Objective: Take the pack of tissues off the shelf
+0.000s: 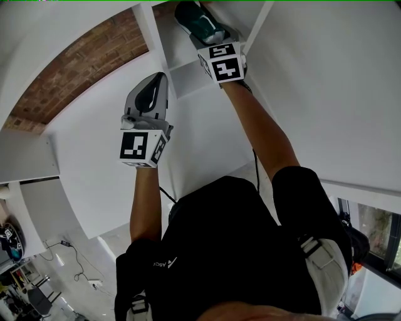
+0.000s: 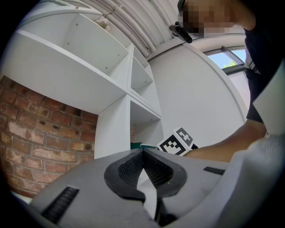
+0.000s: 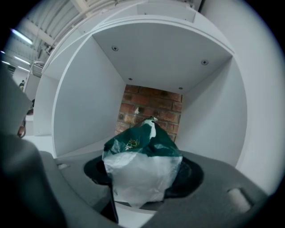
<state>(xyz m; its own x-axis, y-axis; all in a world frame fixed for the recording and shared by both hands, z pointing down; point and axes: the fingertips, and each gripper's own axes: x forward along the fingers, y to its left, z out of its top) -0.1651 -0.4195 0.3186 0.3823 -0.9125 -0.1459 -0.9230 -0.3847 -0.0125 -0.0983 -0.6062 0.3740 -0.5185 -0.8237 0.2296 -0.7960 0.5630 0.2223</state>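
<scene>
The pack of tissues point(image 3: 142, 162), green on top and white below, sits inside a white shelf compartment point(image 3: 84, 102) that is backed by brick. My right gripper point(image 3: 144, 178) is shut on it, a dark pad pressing each side and the plastic crumpled between them. In the head view the right gripper point(image 1: 205, 30) reaches up into that compartment, with the pack point(image 1: 191, 15) at its tip. My left gripper point(image 1: 158, 80) hangs lower and to the left, shut on nothing, in front of the white shelf board point(image 1: 94, 144). In its own view the left gripper point(image 2: 142, 153) has its jaws together.
The white shelving point(image 2: 113, 120) has several open compartments in front of a red brick wall point(image 1: 81, 56). A tall white side panel point(image 1: 326, 94) stands to the right of the compartment. The person's arm point(image 1: 263, 131) stretches up the middle. A cable point(image 1: 75, 263) lies on the floor far below.
</scene>
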